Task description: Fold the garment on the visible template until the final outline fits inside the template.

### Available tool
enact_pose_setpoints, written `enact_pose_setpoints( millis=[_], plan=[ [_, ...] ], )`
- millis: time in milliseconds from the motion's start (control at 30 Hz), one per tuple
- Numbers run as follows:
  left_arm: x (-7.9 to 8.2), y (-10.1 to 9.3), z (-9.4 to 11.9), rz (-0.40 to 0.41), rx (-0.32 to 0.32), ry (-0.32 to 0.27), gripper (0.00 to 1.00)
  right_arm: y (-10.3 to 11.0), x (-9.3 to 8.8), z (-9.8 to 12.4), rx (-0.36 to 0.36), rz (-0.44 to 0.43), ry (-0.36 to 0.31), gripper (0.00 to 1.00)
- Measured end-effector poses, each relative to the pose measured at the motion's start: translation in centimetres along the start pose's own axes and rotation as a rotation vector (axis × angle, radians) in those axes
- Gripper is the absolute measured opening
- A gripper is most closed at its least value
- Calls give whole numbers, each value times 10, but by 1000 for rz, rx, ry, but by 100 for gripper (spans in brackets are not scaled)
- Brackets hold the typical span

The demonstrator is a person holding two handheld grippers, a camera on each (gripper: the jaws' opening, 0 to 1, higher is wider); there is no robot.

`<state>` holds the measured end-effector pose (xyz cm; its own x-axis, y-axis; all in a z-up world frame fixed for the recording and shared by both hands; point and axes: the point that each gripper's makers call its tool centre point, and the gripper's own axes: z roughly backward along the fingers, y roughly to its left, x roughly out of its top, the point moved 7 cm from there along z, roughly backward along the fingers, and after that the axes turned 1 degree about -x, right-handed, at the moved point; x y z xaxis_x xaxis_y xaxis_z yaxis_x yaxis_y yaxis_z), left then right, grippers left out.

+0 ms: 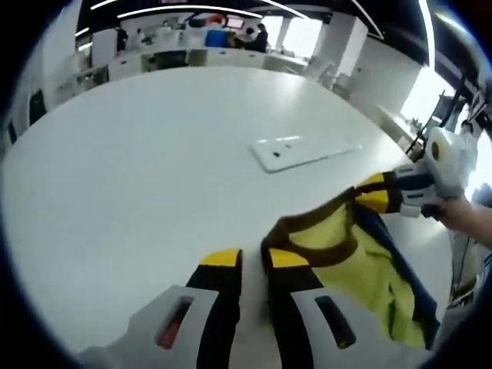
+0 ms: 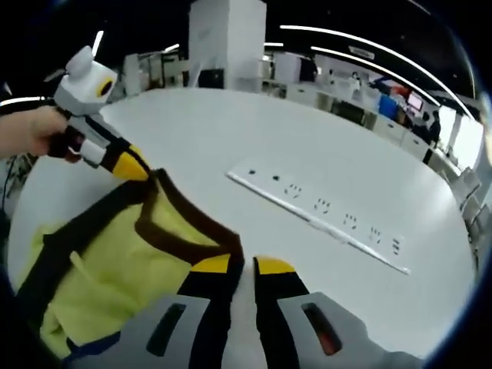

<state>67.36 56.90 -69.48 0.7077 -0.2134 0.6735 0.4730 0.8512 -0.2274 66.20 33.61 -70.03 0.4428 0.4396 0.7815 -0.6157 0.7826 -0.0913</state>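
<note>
I have the yellow shirt with its dark brown trim pinched at two spots along its edge, one in each tool, and it hangs and bunches between them just above the white table. My left gripper has its yellow-tipped jaws nearly together on the brown neckline; in the right gripper view it comes in from the left, its tips on the trim. My right gripper is likewise closed down to a thin gap on the brown edge, and from the left gripper view I see it gripping the far corner of the cloth.

I judge this to be the lay-out step before any fold. I cannot make out a template outline on the table, only a flat white strip with marks nearby. To do this well I should draw my hands apart until the edge goes taut, then lower both together so the cloth lands flat, not creased.
</note>
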Motion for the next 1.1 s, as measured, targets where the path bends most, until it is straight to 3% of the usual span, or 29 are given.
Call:
enact_pose_setpoints(
  millis=[433,533,933,1100],
  plan=[
    [2,-12,30,0,-2,-40,22,9,-1,43,-21,-6,-28,14],
    [-1,-17,39,-9,0,-47,29,16,1,54,-12,-10,-43,17],
    [-10,-36,75,-8,-18,-66,32,29,5,90,0,-8,-74,31],
    [-14,-49,85,-21,-53,-66,40,34,8,102,-1,-11,-94,37]
  ],
)
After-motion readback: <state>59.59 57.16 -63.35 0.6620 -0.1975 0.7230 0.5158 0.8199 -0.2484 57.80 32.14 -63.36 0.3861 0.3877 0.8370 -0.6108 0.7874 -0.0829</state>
